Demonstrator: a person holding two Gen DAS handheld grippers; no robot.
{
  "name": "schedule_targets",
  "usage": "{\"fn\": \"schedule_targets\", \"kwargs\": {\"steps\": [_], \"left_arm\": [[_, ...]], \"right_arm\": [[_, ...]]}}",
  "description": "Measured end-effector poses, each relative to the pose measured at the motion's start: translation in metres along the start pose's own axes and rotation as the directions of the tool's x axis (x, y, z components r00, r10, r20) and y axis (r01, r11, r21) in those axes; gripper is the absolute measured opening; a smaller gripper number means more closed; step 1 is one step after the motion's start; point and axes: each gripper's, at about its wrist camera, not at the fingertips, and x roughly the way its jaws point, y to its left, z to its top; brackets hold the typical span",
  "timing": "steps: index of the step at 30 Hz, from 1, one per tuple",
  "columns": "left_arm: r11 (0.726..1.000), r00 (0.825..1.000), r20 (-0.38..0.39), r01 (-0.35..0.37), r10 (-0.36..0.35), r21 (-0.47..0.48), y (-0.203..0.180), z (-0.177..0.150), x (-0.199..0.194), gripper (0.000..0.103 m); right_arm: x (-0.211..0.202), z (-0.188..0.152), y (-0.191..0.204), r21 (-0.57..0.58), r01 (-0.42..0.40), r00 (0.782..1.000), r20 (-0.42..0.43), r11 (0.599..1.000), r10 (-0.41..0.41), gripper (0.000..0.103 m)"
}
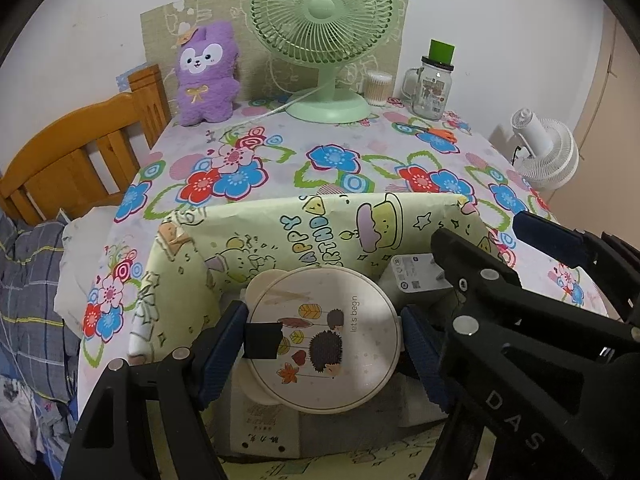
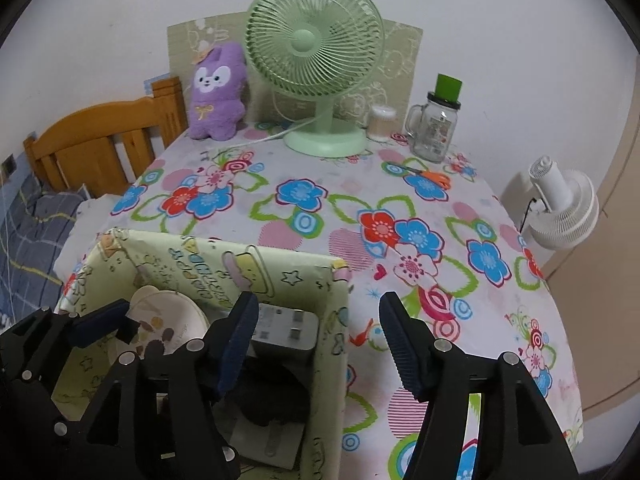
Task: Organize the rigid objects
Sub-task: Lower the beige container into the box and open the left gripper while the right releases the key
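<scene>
Two items at least already sit in the paper-wrapped box (image 1: 224,240) at the table's near edge: a white plug adapter (image 2: 280,330) and flat packets underneath. Left gripper (image 1: 322,328) clamps the round hedgehog-print lid (image 1: 324,338), flat, over the box. Right gripper (image 2: 316,340) is released, empty, straddling the box's right wall. Lid not yet dropped in.

Both wrist views close above the box (image 1: 320,216), angled down, sharing table (image 2: 460,208) and fan (image 2: 316,40).
</scene>
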Motion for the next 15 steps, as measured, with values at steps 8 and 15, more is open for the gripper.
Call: {"fn": "schedule_targets", "kwargs": {"steps": [8,15], "left_arm": [[1.0,0.999,-0.044,0.007,-0.008,-0.012,-0.0011,-0.0029,0.0059,0.08],[1.0,0.998,-0.055,0.003,-0.003,-0.014,-0.004,-0.0075,0.0072,0.085]], "right_arm": [[0.0087,-0.0014,-0.0029,0.008,-0.007,1.0,-0.018,1.0,0.007,0.067],[0.0095,-0.0069,0.0013,-0.01,-0.025,0.999,-0.027,1.0,0.024,0.066]]}}
